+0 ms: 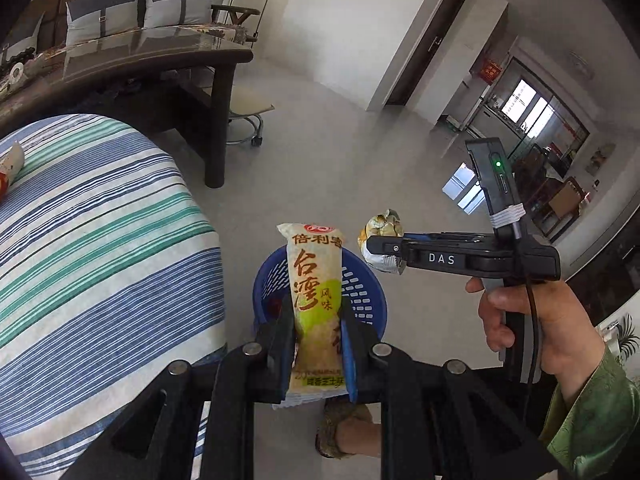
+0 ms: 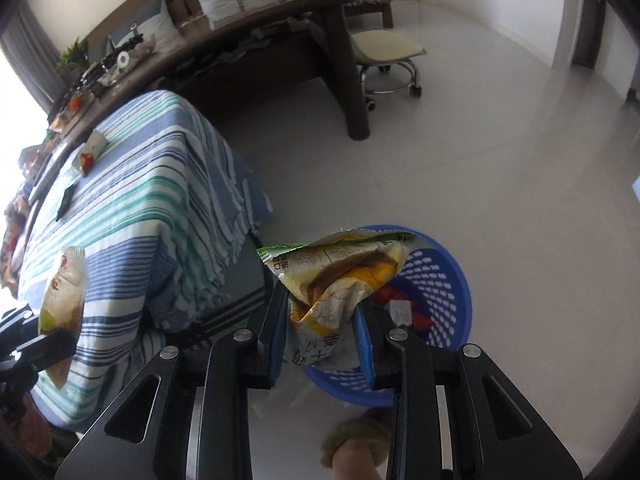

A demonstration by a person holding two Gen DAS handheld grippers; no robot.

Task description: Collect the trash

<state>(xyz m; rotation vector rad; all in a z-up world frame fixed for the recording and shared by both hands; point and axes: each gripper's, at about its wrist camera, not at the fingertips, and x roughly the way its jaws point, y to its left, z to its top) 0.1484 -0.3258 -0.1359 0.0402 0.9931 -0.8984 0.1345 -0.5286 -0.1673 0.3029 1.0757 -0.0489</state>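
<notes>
Left gripper point(image 1: 316, 344) pinches snack pack point(image 1: 316, 300), right gripper point(image 2: 324, 332) pinches crumpled wrapper point(image 2: 336, 276), both above blue basket point(image 2: 448, 276); off-centre release risks floor drop.

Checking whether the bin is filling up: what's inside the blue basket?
In the blue basket, red wrappers and a small white piece show; the crumpled wrapper covers the rest.

Both wrist cameras are looking steeply down along their own fingers, close above the blue basket point(image 1: 362, 300) on the floor. The left view is facing toward 1 o'clock, catching the right gripper point(image 1: 384, 254). Both are sharing the striped cloth point(image 2: 160, 208) at 9 o'clock and the dark table point(image 2: 280, 16) at 11.
</notes>
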